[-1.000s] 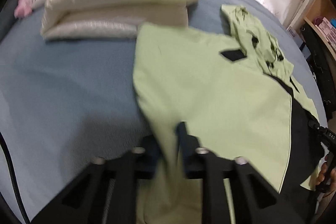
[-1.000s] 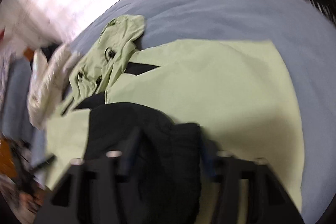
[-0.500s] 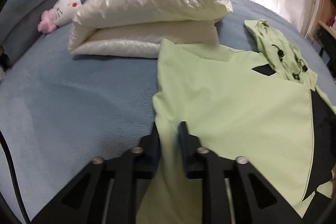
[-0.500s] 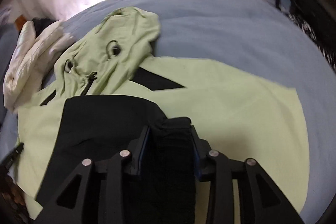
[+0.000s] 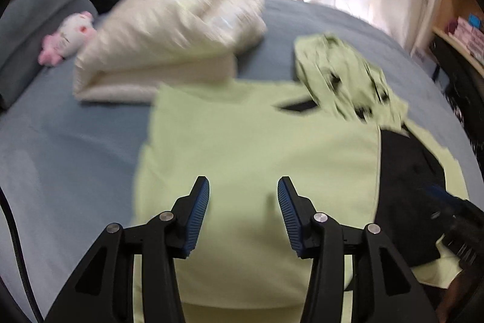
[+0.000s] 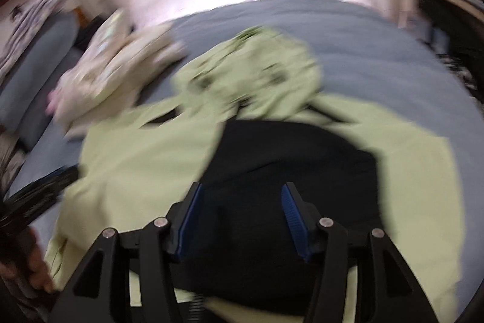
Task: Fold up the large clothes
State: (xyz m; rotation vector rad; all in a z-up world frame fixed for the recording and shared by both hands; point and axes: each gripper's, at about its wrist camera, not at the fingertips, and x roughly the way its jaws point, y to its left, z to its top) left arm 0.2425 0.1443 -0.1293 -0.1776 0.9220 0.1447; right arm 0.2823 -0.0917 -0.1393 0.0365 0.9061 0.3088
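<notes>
Left hand-held gripper (image 5: pixel 243 185): jaws just opening, parted, nothing between, above jacket (image 5: pixel 257 141).
Right hand-held gripper (image 6: pixel 240 191): likewise parted, empty, over black lining (image 6: pixel 287 153).
Jacket: spread on bed (image 5: pixel 60 147).
Far left: pillows (image 5: pixel 169 29), plush toy (image 5: pixel 68 37).

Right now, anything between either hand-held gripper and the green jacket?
Nothing visible. The left hand-held gripper is open above the light green jacket; the right hand-held gripper is open above its black panel. The pillows lie beyond the jacket.
</notes>
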